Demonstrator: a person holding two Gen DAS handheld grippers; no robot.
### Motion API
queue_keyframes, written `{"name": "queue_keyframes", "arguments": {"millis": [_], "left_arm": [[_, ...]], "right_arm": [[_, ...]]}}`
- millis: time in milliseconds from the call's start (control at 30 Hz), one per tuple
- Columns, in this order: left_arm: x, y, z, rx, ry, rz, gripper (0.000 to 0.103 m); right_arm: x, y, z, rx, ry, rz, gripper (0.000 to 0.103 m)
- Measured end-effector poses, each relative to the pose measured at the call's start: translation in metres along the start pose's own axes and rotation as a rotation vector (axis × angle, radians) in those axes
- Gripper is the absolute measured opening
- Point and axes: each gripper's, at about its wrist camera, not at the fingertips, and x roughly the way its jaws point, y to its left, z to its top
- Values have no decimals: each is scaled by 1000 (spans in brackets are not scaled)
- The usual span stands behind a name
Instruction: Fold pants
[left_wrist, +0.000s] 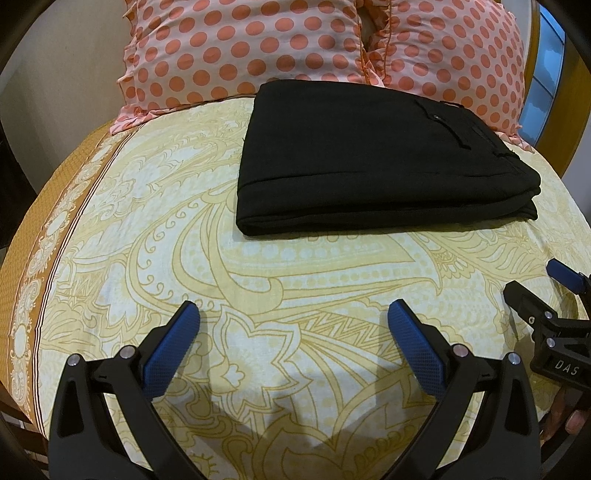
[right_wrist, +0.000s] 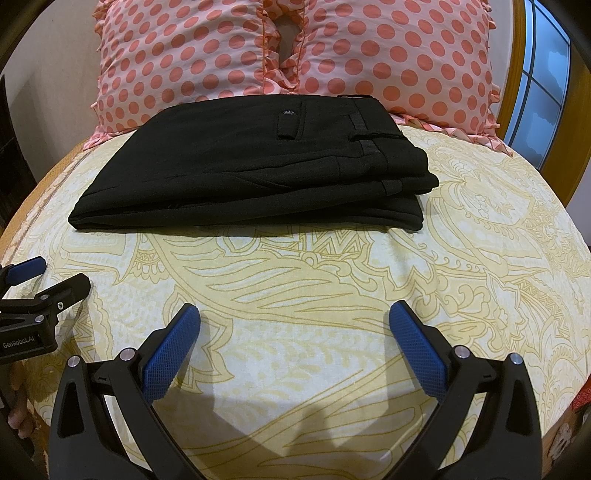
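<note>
My left tool (left_wrist: 293, 314) and right tool (right_wrist: 294, 314) both gape, empty; folded pants (right_wrist: 255, 166) lie at twelve o'clock on the bed (right_wrist: 332, 295).

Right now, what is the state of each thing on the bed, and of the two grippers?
Pants: folded into a flat stack, lying on the sheet, touched by no gripper.
Left gripper: open, holding nothing.
Right gripper: open, holding nothing.
Pillows: propped side by side behind the pants.
Sheet: spread fairly smooth.
</note>
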Motion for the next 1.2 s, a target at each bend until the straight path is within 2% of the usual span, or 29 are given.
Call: {"name": "queue_keyframes", "arguments": {"millis": [1200], "left_arm": [[1,1,0,9,0,-5,101]], "right_arm": [[0,0,-1,0,0,0,102]]}}
